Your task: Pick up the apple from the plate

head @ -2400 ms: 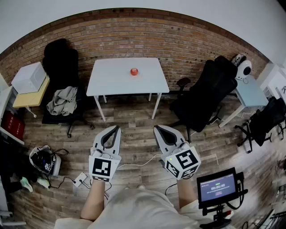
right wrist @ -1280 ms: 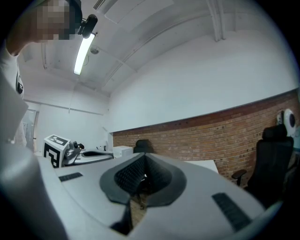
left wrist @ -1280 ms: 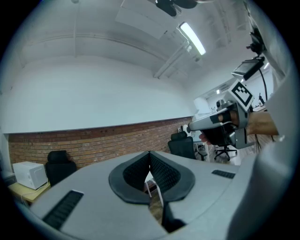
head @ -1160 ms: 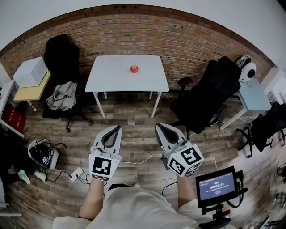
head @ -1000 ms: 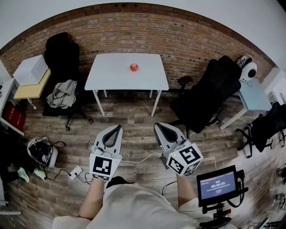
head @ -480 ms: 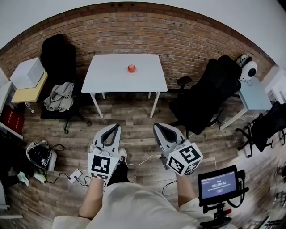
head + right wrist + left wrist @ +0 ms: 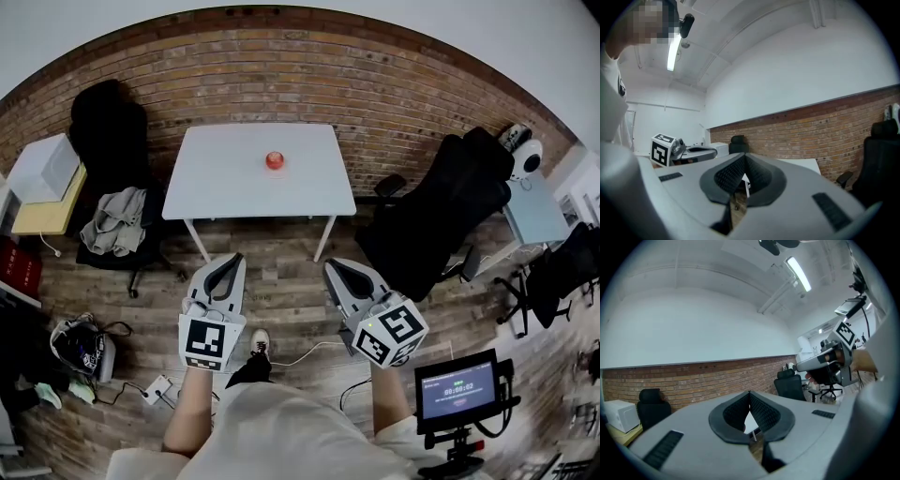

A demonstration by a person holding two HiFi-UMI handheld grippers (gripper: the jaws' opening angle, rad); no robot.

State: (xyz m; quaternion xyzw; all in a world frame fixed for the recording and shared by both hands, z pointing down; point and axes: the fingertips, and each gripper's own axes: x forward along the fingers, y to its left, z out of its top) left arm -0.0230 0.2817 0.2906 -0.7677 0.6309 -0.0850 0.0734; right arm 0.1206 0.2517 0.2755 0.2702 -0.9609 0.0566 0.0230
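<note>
Well beyond left tool: apple

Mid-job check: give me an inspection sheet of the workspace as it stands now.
Surface: white table by the brick wall.
Job's things: red apple near the table's middle; plate under it too small to tell.
Clutter: grey garment on a black chair; dark gear on the wood floor.
Grippers: left gripper and right gripper both shut, empty, short of the table.
Cables: white cable and power strip on the floor.
Surroundings: black office chair, small screen.
</note>
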